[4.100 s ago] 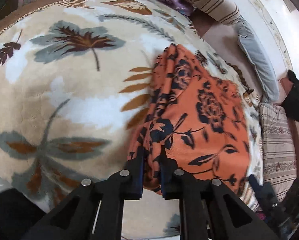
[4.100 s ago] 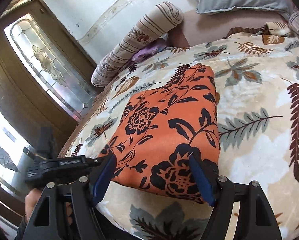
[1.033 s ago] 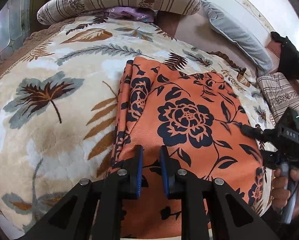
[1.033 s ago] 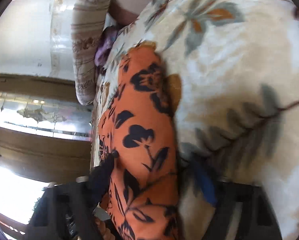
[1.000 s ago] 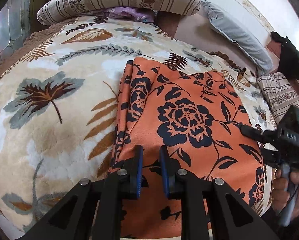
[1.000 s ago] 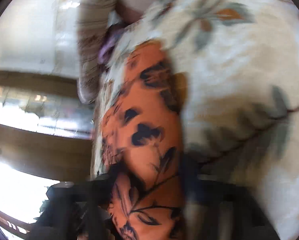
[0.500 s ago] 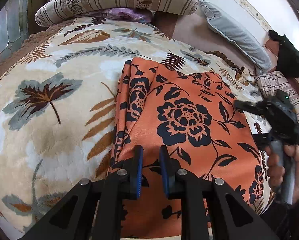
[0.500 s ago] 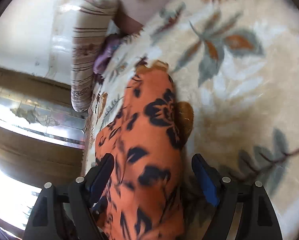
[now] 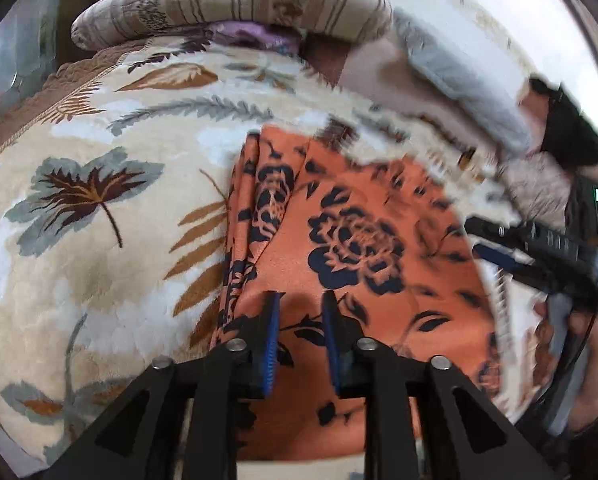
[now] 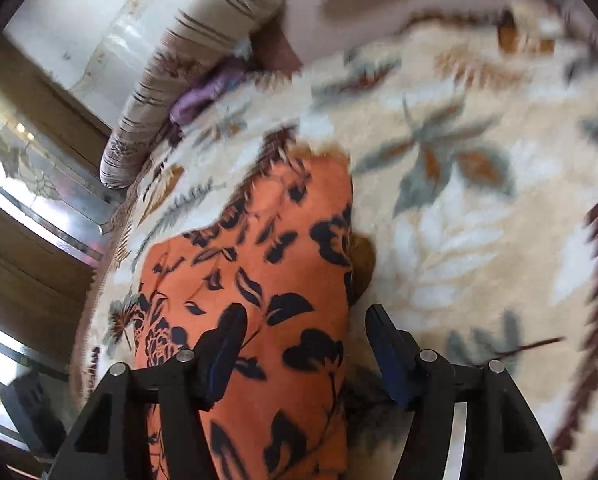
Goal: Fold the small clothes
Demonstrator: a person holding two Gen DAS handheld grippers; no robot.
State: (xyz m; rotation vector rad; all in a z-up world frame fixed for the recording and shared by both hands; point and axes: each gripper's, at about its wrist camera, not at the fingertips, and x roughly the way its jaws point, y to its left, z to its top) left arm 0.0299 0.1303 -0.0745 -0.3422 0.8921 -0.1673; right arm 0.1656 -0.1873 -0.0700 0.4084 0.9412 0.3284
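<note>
Both tools have just let go: the left tool (image 9: pixel 299 312) and right tool (image 10: pixel 305 328) gape over the orange cloth (image 9: pixel 359 240); only the left view shows the holding hand (image 9: pixel 591 344).

both wrist views look steeply down, close over the orange garment (image 9: pixel 359 240) (image 10: pixel 267 272) (their shared ground).

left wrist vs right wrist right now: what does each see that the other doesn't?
Left wrist only: the right gripper in a hand at the cloth's right edge, a grey pillow, a black item, and the left gripper, just opening over the cloth.

Right wrist only: a glass door.

Both: orange floral cloth on the leaf-print blanket, striped bolster, purple fabric.
</note>
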